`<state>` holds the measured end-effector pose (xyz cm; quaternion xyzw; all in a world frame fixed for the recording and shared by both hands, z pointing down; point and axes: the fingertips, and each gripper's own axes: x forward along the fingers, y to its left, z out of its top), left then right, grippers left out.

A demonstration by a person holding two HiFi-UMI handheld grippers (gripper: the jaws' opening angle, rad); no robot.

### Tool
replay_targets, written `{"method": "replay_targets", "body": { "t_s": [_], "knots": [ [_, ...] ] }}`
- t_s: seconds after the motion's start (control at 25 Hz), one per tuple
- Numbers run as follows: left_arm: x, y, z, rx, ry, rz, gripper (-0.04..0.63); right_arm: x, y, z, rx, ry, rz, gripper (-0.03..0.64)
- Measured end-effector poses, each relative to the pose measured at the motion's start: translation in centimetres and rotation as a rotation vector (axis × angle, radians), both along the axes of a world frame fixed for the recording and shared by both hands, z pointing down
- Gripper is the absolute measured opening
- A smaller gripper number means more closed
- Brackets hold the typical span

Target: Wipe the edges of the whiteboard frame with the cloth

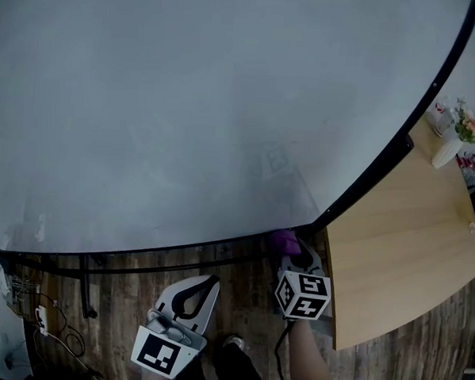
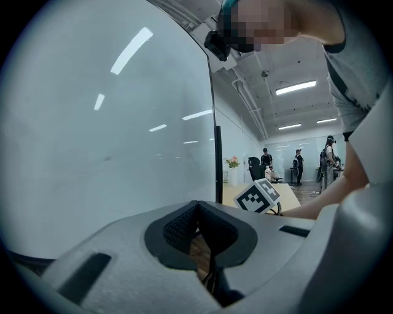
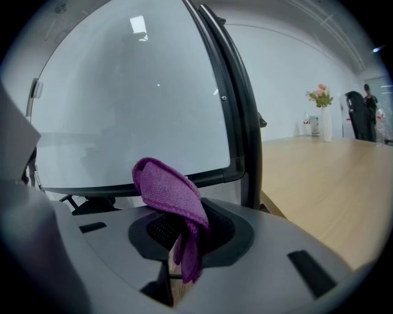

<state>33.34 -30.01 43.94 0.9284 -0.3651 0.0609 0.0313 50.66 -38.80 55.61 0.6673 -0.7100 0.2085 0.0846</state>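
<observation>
While the right gripper [image 1: 296,260] is clamping a purple cloth [image 1: 285,242] between its jaws, the left gripper [image 1: 203,284] is hanging lower and to its left over the wood floor [image 1: 121,298]. Its jaws are pressing together on nothing. The cloth is sitting right at the black frame [image 1: 365,182] of the whiteboard [image 1: 186,103], by the bottom right corner where the lower edge is meeting the side edge. Whether cloth and frame are touching cannot be told. In the right gripper view the cloth is folding over the jaw tips and drooping down between them, with the frame corner just behind it. A light wood table [image 1: 402,233] is standing beside the board on the right, and a white vase [image 1: 448,145] of flowers is resting at its far end. In the left gripper view the right gripper's marker cube [image 2: 258,196] is showing past the shut jaws, and several people [image 2: 299,162] are standing far off in the room.
</observation>
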Motion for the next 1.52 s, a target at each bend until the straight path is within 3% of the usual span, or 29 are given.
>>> {"method": "replay_targets", "body": {
  "t_s": [0.8,1.52],
  "knots": [
    [1.0,-1.0,0.6,-0.012,-0.007,0.026,0.017,4.8,-0.2,-0.1,0.006,0.023,0.095,0.077],
    [-2.6,-0.5,0.4,-0.009,-0.007,-0.013,0.017,6.0,0.3,0.0,0.009,-0.022,0.213,0.075]
  ]
}}
